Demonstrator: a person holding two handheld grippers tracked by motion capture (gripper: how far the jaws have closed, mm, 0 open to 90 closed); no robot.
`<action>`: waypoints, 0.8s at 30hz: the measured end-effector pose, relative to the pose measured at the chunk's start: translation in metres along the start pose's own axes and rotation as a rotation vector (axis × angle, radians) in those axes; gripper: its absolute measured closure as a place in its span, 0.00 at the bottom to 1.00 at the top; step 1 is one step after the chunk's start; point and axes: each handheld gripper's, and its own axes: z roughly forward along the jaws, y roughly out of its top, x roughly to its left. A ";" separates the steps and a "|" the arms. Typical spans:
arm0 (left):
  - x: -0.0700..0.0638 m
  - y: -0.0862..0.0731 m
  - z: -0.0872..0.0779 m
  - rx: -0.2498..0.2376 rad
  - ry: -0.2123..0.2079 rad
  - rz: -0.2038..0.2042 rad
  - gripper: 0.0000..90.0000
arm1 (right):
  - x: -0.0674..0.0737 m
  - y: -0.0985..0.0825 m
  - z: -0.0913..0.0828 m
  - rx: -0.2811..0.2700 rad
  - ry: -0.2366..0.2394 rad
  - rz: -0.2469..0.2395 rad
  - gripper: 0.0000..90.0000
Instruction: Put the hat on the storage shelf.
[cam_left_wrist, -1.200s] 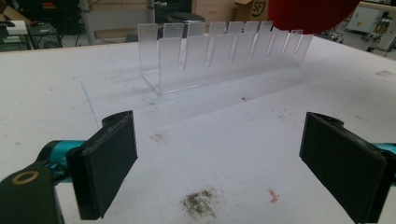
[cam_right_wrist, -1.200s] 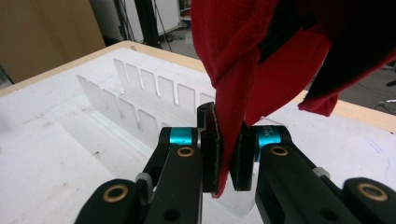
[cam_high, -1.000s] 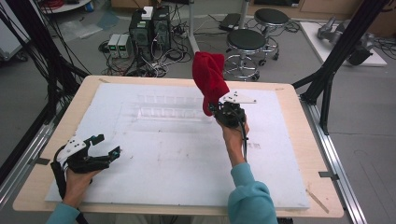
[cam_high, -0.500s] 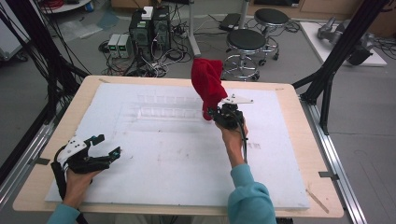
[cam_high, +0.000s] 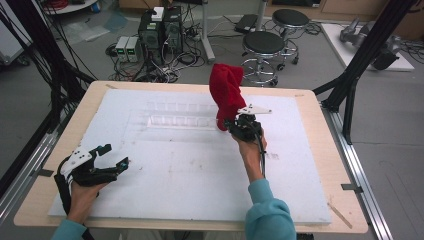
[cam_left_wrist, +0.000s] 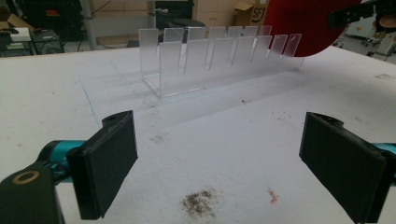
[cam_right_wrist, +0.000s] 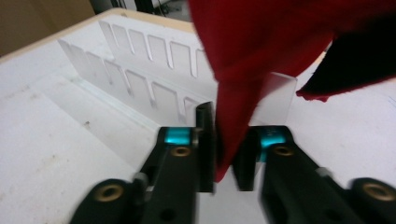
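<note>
Soft red cloth (cam_high: 226, 92), fuzzy and limp, rises above the clear acrylic slotted rack (cam_high: 175, 114) at its right end. Right gripper (cam_high: 235, 125) has just been opening; cloth's low corner sits betw. the jaws, gap visible, not pinched. Left gripper (cam_high: 112, 157) wide open, empty, near-left on white foam board (cam_high: 190, 185). Stools (cam_high: 263, 45) & PCs beyond the table.

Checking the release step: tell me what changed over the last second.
The right gripper has just been opening its jaws around the red cloth, which is between them, draped at the end of the clear slotted rack. The cloth sank slightly. The left gripper stayed open and in place.
</note>
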 end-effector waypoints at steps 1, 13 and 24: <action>0.000 0.000 0.000 0.000 0.001 -0.001 0.13 | 0.000 0.000 0.000 -0.002 -0.004 -0.002 0.61; 0.001 0.000 0.000 0.002 0.002 -0.002 0.13 | 0.010 0.002 -0.035 0.037 -0.029 -0.022 0.14; 0.001 0.000 0.000 -0.003 -0.001 -0.003 0.13 | 0.019 -0.012 -0.111 -0.092 -0.044 -0.142 0.13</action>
